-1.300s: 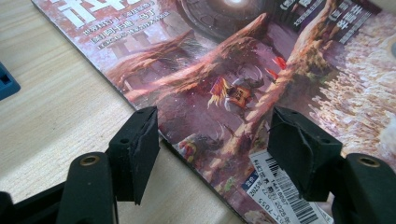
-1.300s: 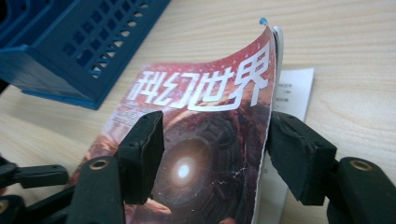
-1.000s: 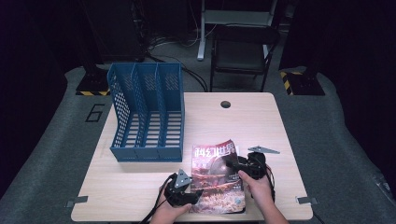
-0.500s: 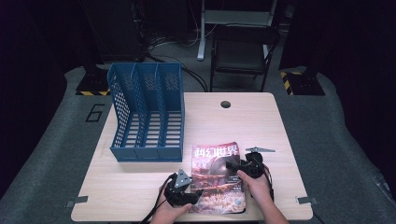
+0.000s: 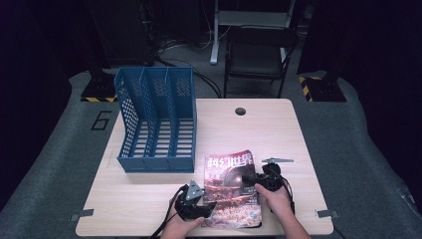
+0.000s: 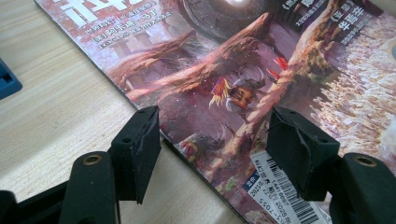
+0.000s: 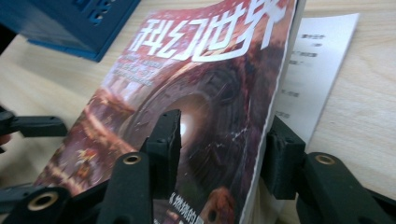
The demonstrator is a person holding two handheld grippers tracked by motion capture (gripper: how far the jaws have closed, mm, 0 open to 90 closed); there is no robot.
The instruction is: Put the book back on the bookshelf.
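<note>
A magazine [image 5: 230, 191] with a dark red cover and white title lies near the table's front edge. My left gripper [image 5: 198, 205] sits at its left edge. In the left gripper view the gripper [image 6: 215, 149] is open: one jaw hangs over bare wood and the other over the magazine [image 6: 243, 70]. My right gripper [image 5: 253, 179] is at the magazine's right edge. Its jaws have just been closing. In the right gripper view the gripper [image 7: 222, 144] straddles the raised cover [image 7: 187, 93], one jaw above and one behind it, with a gap left. A white inner page [image 7: 313, 60] shows underneath.
A blue three-slot file rack [image 5: 157, 119] stands on the left half of the wooden table [image 5: 259, 134], just behind the magazine's left corner. A cable hole [image 5: 240, 111] is at the table's back edge. A dark chair [image 5: 256, 55] stands beyond the table.
The right gripper has edged slightly left along the magazine's right edge. The left gripper and the rack have stayed put.
</note>
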